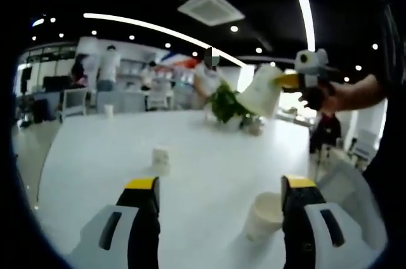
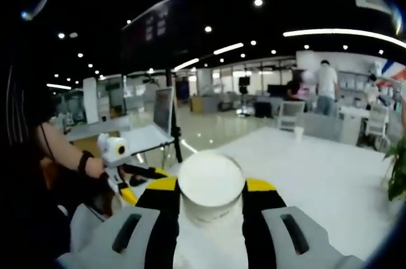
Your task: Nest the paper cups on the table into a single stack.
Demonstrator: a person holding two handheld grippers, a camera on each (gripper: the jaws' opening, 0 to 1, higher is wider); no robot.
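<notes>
In the left gripper view, the table (image 1: 209, 155) spreads ahead of the left gripper (image 1: 221, 202). One paper cup (image 1: 263, 215) stands on it just inside the right-hand jaw; a small cup (image 1: 160, 160) sits farther out, ahead of the left-hand jaw. A potted plant (image 1: 227, 105) stands at the far side. Above it the right gripper (image 1: 298, 80) holds a second paper cup (image 1: 261, 92) up off the table (tilted). In the right gripper view that cup (image 2: 210, 186) sits between the jaws, with a distant cup (image 2: 298, 133) near the table's far edge

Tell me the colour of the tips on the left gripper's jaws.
Yellow, above black inner faces, on the left gripper; clearest in the left gripper view.
</notes>
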